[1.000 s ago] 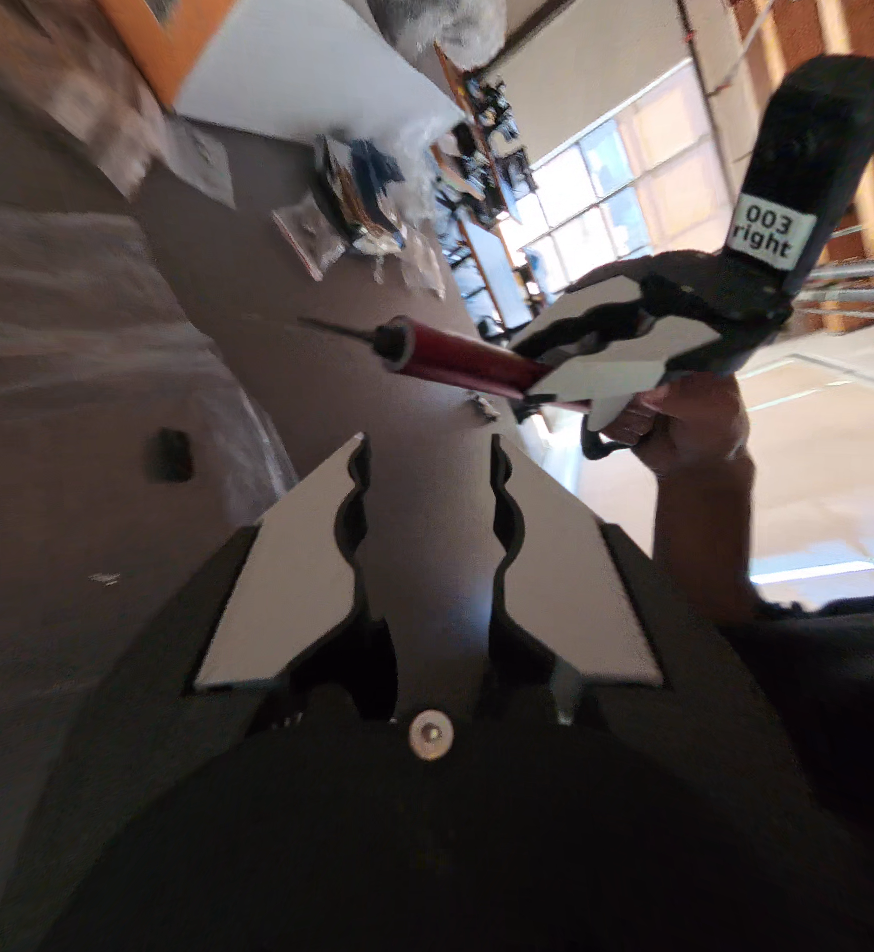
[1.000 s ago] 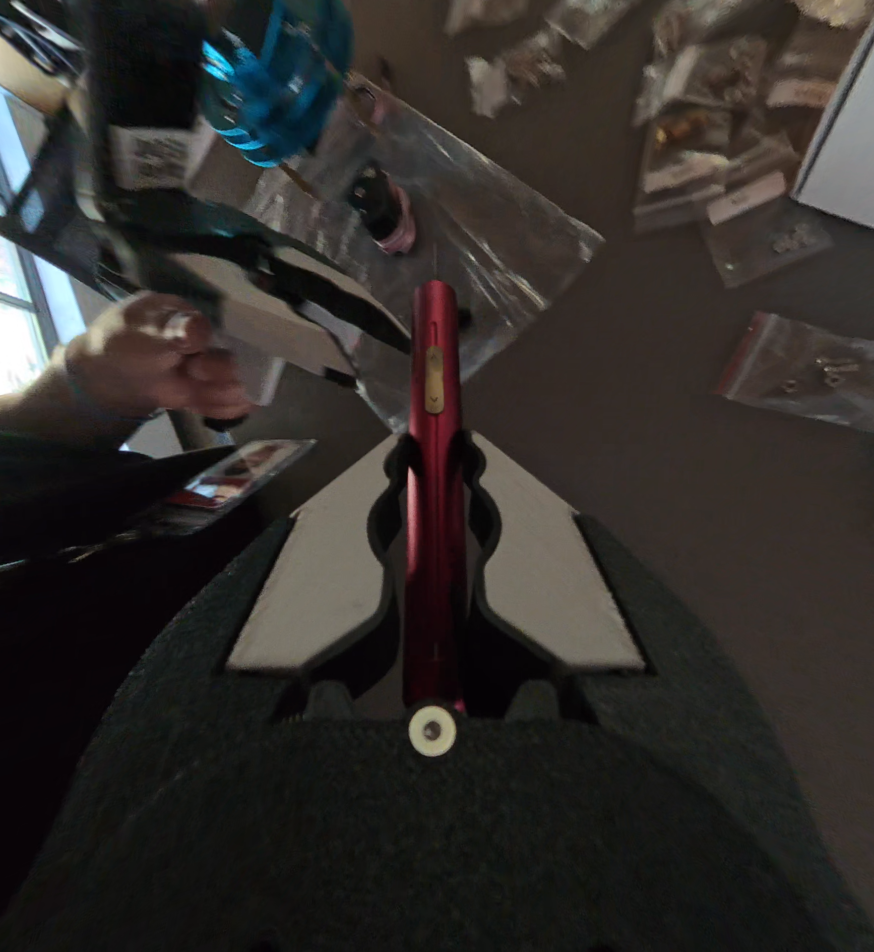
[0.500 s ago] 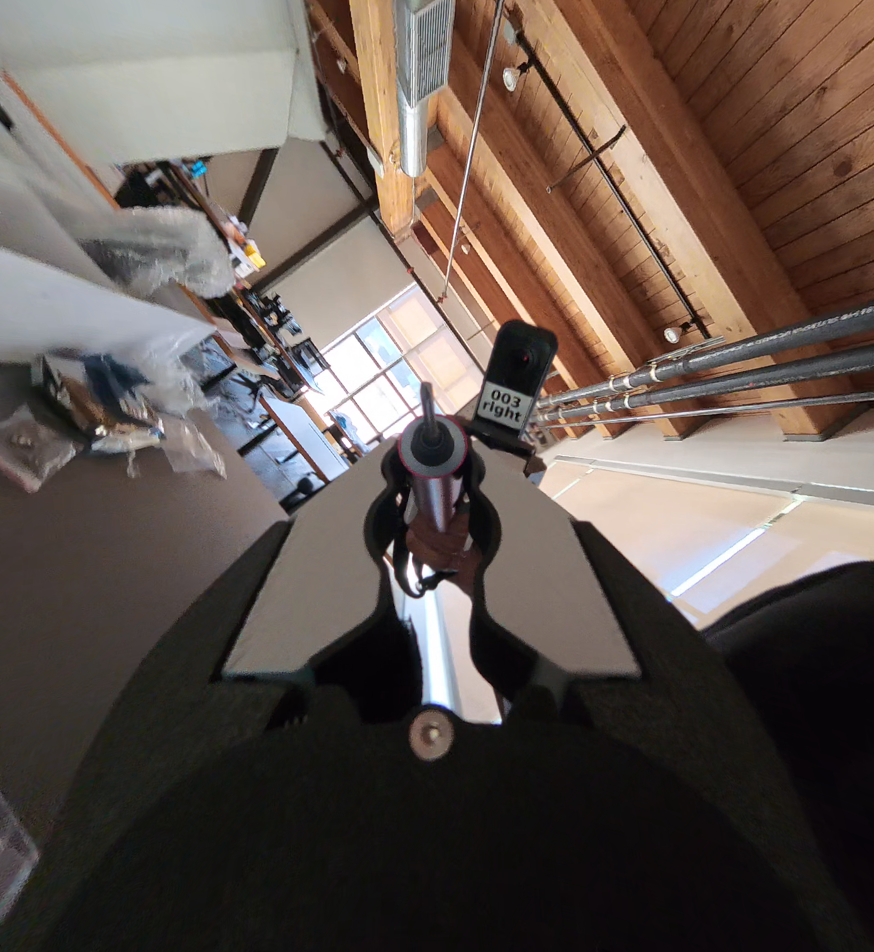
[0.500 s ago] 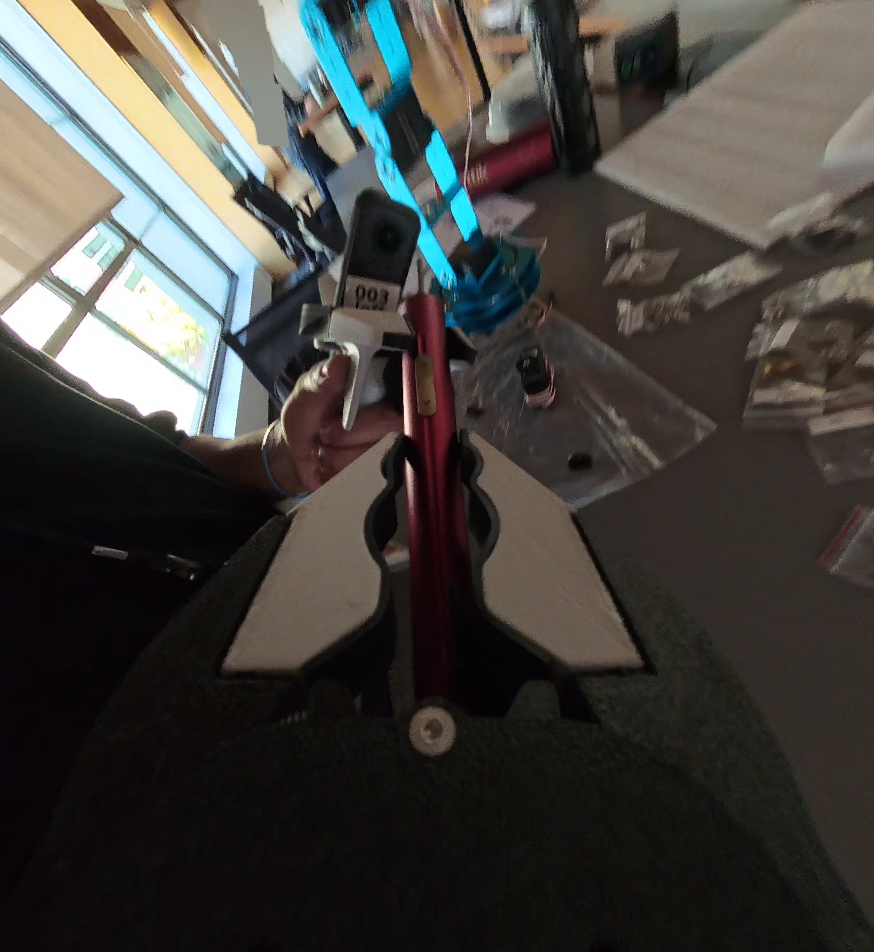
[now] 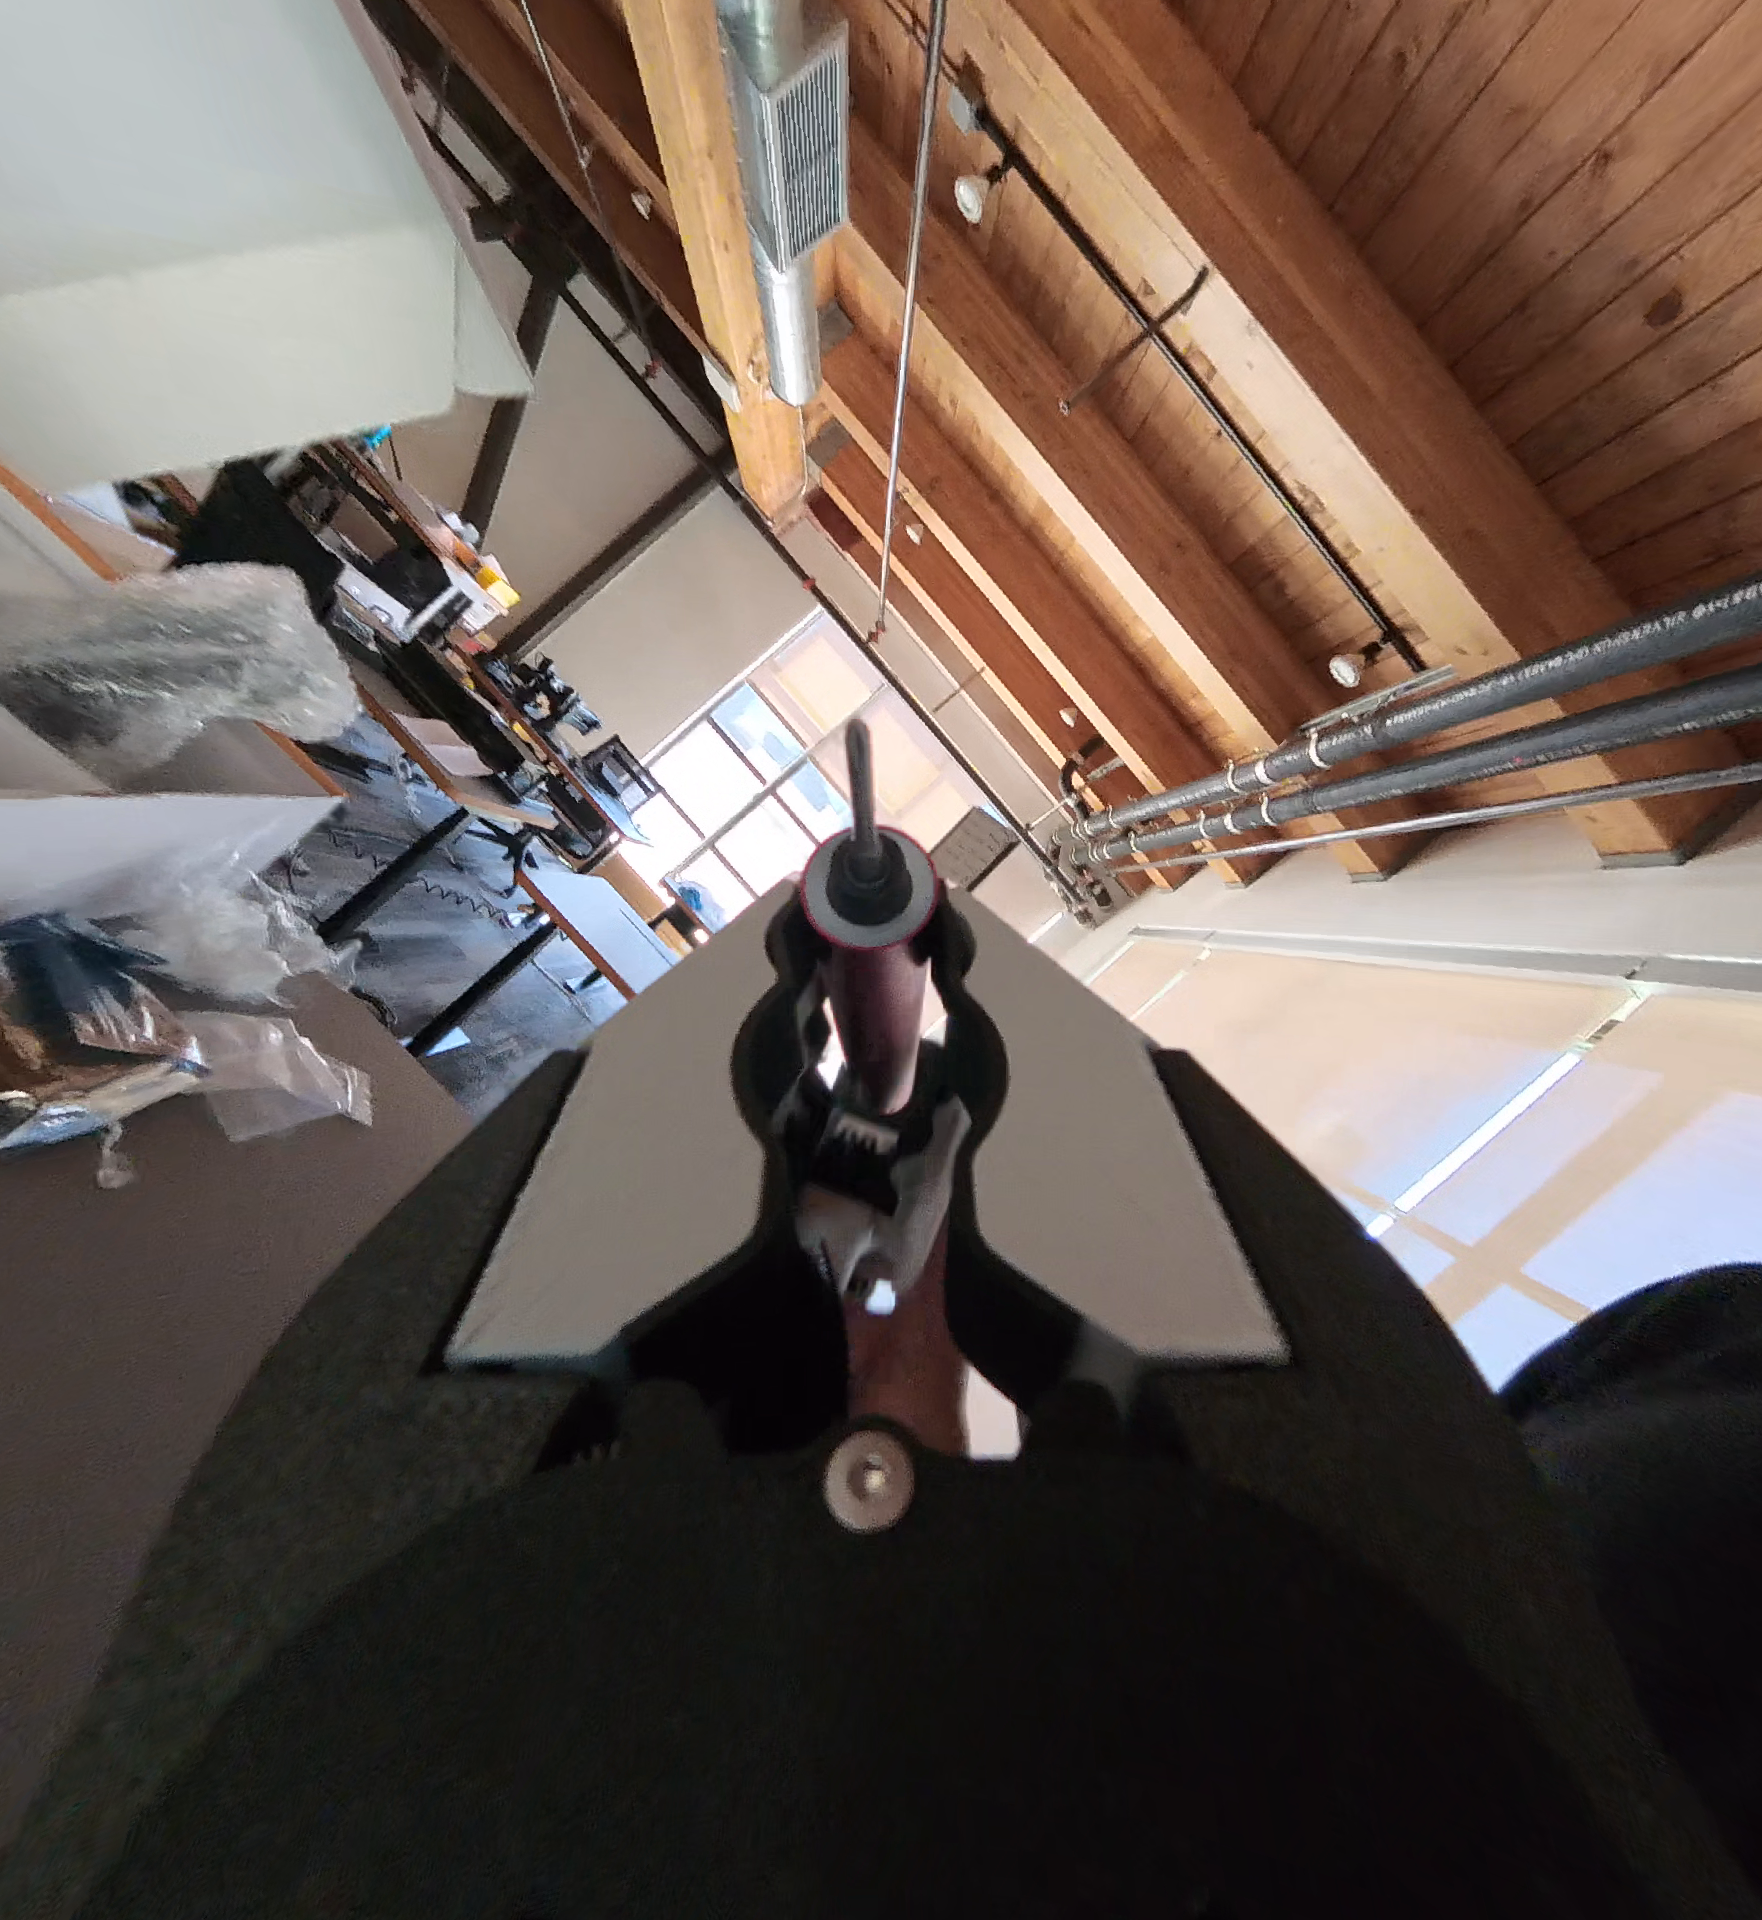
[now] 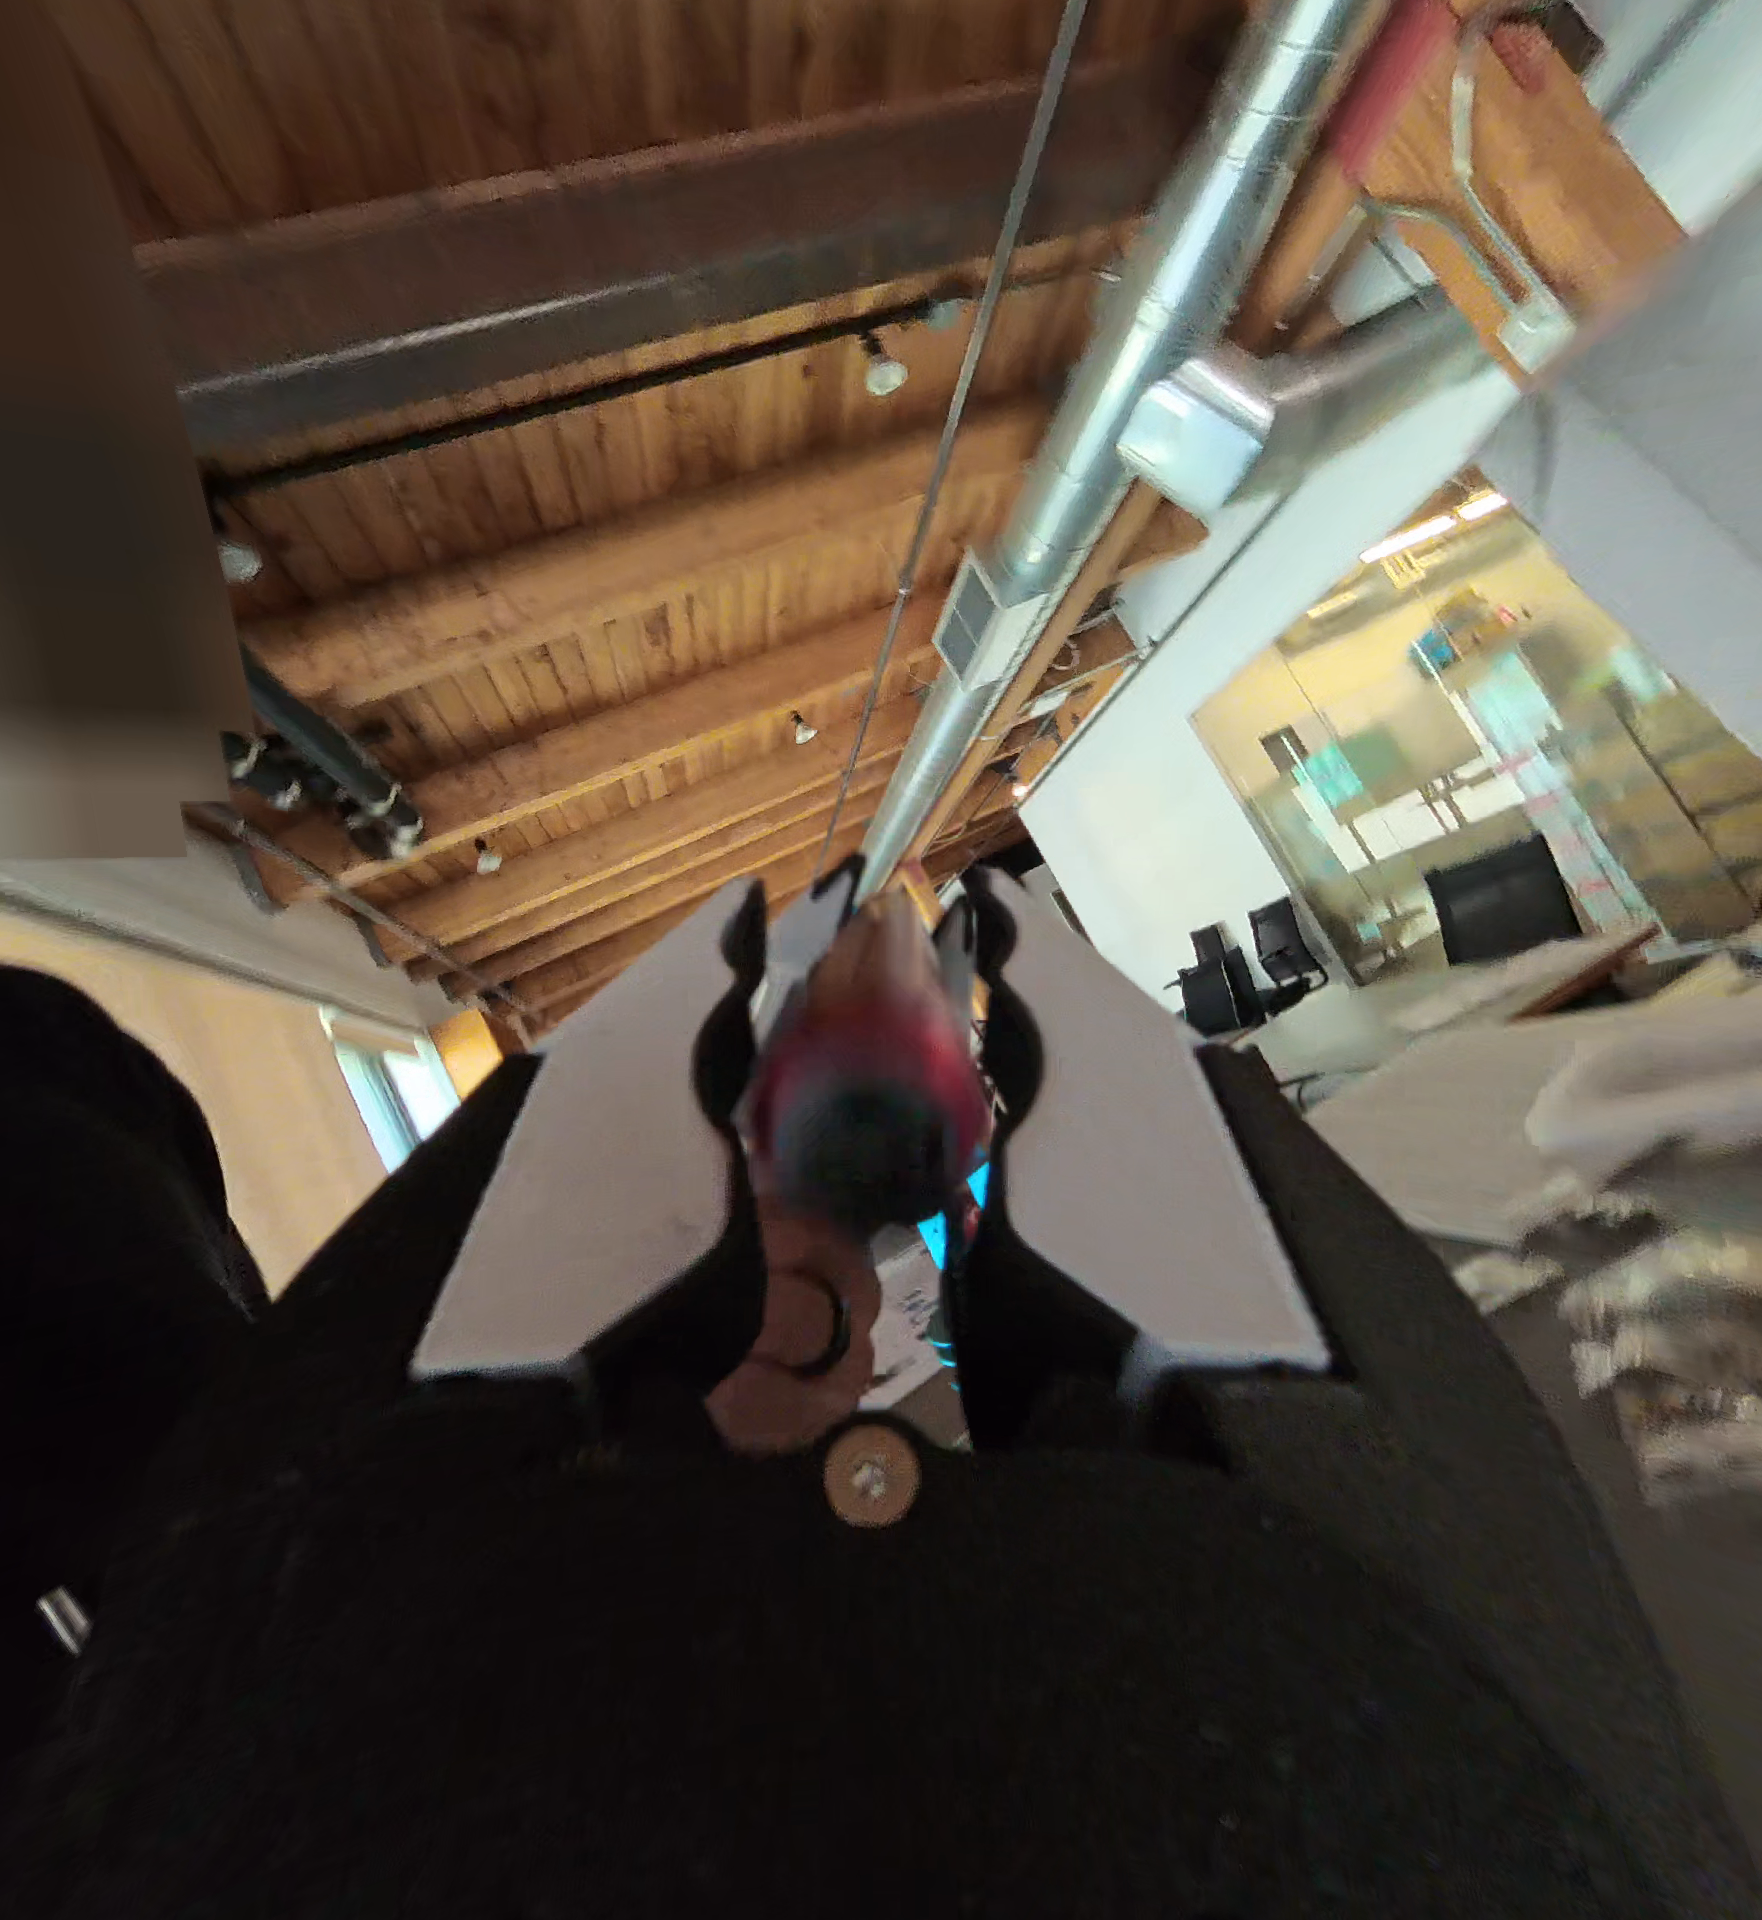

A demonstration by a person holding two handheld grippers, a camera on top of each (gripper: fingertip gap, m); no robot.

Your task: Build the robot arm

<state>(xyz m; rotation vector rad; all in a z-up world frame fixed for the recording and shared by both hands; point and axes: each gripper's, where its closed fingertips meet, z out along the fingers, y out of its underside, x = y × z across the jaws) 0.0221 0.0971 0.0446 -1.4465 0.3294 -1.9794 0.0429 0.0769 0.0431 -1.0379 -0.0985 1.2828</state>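
View from the left wrist: the left gripper (image 5: pixel 869 940) points up toward a plank ceiling (image 5: pixel 1479 312) and is clamped near its fingertips on a red tool (image 5: pixel 872 1023). The tool stands along the line of the fingers. Its grey collar and thin dark tip (image 5: pixel 859 769) stick out past the fingertips. Lower in the gap, the shaft runs down to grey and black parts that are too crowded to tell apart, with the right hand (image 5: pixel 903 1361) behind them. A grey table (image 5: pixel 77 1351) at left carries clear bags (image 5: pixel 274 1070). A metal duct (image 5: pixel 783 208) and dark pipes (image 5: pixel 1479 727) cross the ceiling.

View from the right wrist: the right gripper (image 6: pixel 866 894) also tilts upward, with its fingers spread apart. The tool (image 6: pixel 866 1091) lies between them, seen end-on and blurred. Whether it touches either finger cannot be told. The left hand (image 6: pixel 794 1351) shows in the gap beneath it. Beyond are the ceiling (image 6: pixel 544 468), the duct (image 6: pixel 1095 468), and a glass-walled room (image 6: pixel 1479 779) at right, with blurred clutter on the table (image 6: pixel 1635 1403).
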